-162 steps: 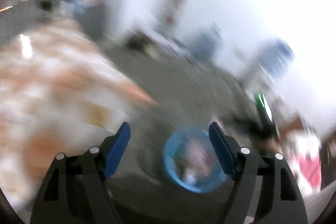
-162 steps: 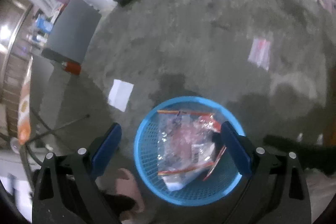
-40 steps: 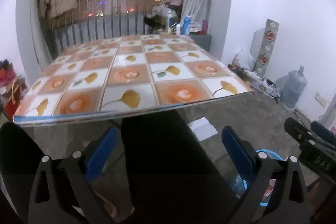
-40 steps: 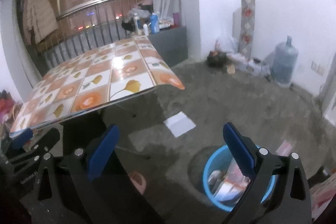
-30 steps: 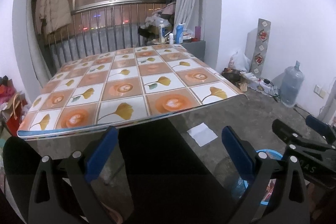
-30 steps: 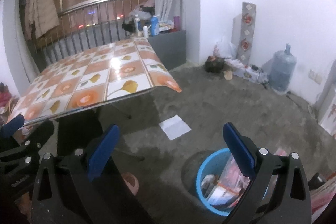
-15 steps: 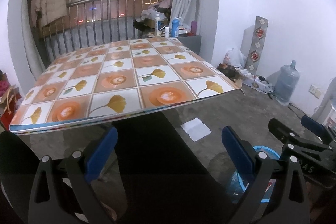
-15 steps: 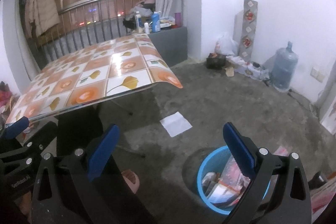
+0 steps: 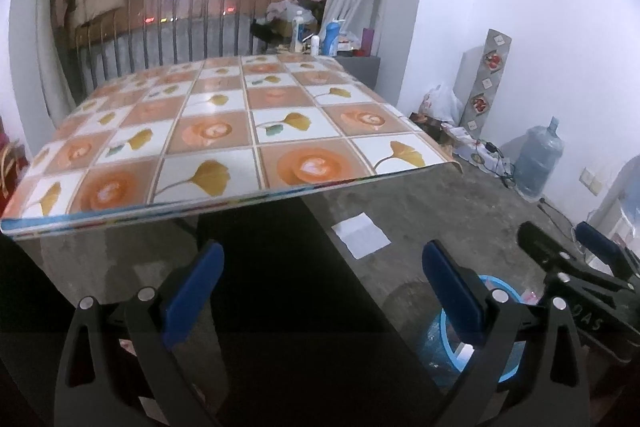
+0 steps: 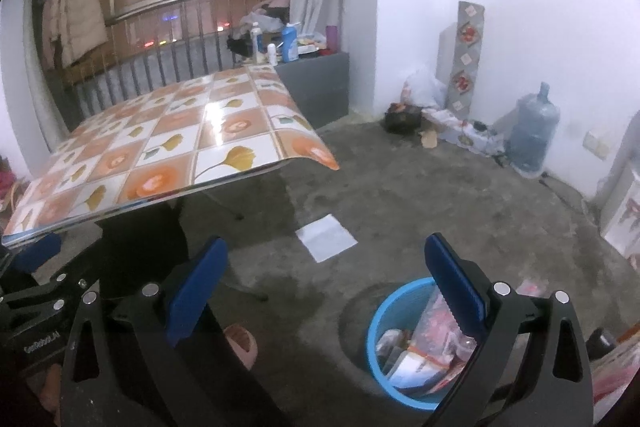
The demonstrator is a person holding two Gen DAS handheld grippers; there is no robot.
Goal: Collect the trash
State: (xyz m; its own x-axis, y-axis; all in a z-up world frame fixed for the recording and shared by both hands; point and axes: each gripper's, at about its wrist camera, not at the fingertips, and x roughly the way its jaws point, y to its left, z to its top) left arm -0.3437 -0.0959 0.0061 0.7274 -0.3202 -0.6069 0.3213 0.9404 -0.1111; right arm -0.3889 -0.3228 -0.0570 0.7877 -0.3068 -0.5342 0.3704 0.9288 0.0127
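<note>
Both hand-held grippers – left (image 9: 318, 285) and right (image 10: 326, 273) – are now riding level with jaws spread and holding nothing, having lifted away from the blue basket (image 10: 378, 331) of trash near right, while white paper (image 10: 326, 237) is lying on the floor.

A lived-in home room — floral oilcloth table (image 9: 224, 143), coat (image 10: 74, 11) by the barred balcony rail (image 9: 192, 23), water jug (image 10: 534, 133), bare concrete floor (image 10: 420, 203)

Floral-tiled table (image 9: 224, 143), concrete floor (image 10: 420, 203), white walls (image 9: 540, 27)
</note>
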